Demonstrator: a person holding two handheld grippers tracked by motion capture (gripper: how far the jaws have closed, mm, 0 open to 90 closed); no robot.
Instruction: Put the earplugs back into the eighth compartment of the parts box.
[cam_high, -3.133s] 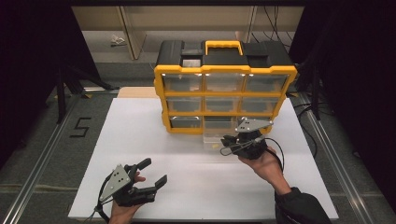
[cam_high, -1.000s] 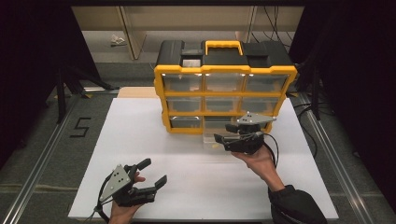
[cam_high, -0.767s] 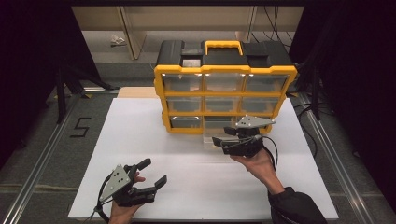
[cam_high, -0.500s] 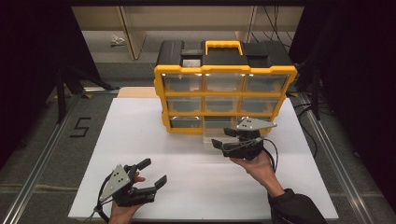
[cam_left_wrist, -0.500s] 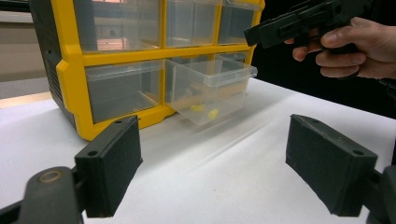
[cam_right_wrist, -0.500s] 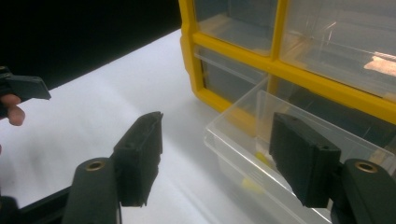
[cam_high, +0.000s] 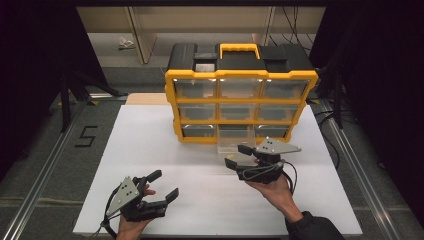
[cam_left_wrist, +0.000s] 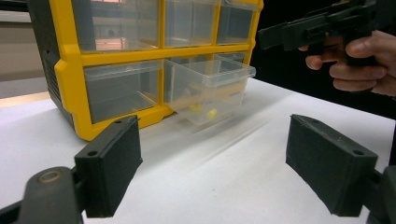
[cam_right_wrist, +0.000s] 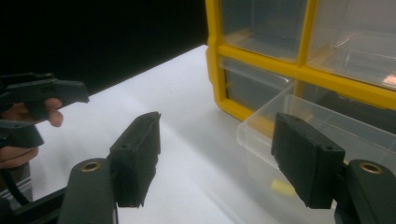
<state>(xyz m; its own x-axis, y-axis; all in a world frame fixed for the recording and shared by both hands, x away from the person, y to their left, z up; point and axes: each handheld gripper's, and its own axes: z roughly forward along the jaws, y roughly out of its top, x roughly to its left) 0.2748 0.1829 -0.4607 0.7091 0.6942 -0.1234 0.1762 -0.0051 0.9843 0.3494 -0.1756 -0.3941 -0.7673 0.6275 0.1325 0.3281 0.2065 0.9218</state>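
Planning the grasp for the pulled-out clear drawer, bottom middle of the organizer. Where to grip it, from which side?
Probably the clear drawer's front wall, approached from the table side in front of the yellow organizer. Only that end sticks out of the frame, and its rim is open on top, so one jaw can go inside, one outside. The right gripper is nearest, open.

Lab bench: black curtains (cam_high: 35, 75), metal rails (cam_high: 45, 165), white tabletop (cam_high: 150, 145)

Own two black jaws wide apart over the white table (cam_left_wrist: 224, 186), nothing between them. Ahead, yellow organiser (cam_left_wrist: 70, 70) with clear drawer (cam_left_wrist: 208, 88) pulled out, small yellow pieces (cam_left_wrist: 205, 111) inside. Upper right, right gripper (cam_left_wrist: 322, 25) held in a hand (cam_left_wrist: 359, 63).
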